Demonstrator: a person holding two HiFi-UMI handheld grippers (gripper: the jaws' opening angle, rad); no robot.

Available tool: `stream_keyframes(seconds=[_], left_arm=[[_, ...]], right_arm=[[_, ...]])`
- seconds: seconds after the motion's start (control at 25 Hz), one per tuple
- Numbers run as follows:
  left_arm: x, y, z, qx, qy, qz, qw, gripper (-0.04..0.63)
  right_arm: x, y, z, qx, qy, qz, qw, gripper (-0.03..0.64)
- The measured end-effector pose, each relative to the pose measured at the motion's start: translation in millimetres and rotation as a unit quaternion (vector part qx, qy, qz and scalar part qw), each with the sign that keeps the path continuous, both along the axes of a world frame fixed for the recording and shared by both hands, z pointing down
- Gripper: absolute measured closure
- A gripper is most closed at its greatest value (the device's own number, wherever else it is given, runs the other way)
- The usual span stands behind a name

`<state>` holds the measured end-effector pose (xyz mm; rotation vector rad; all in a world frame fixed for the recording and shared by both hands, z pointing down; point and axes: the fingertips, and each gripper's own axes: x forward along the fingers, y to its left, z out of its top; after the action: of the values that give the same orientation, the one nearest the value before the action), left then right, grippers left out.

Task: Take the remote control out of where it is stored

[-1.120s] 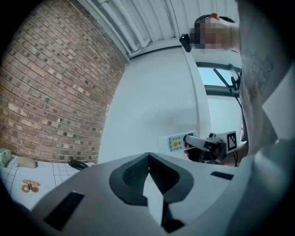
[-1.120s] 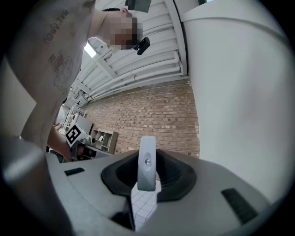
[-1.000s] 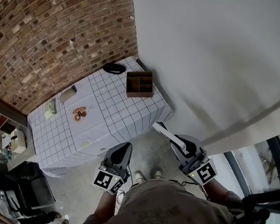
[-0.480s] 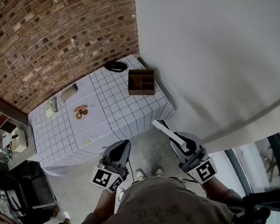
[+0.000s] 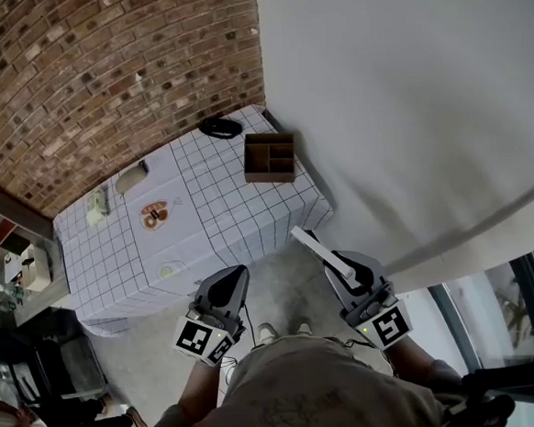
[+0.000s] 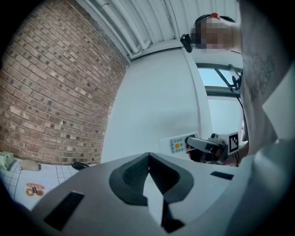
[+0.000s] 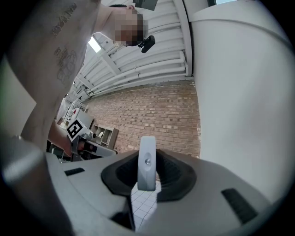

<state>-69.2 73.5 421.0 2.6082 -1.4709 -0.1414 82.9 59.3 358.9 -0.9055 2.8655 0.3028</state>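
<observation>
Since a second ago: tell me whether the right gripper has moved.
No. The right gripper, shut on the remote control, sits just off the table's near corner as before; only the view has shifted slightly.

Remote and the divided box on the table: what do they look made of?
Remote: white hard plastic with a smooth matte shell and moulded edges; coloured buttons show in the left gripper view. Box: probably wood or fibreboard, matte brown with thin flat dividers; the grain is too small to tell.
</observation>
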Motion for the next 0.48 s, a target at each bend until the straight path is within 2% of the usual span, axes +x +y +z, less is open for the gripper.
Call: stream_keyframes(seconds=[0.48], left_arm=[[1.4,-5.5,2.3,-0.004,-0.008,0.002,1.0,0.591]], right_arm=[[3.9,-6.9,4.3,-0.001,0.002,0.013,1.0,0.534]])
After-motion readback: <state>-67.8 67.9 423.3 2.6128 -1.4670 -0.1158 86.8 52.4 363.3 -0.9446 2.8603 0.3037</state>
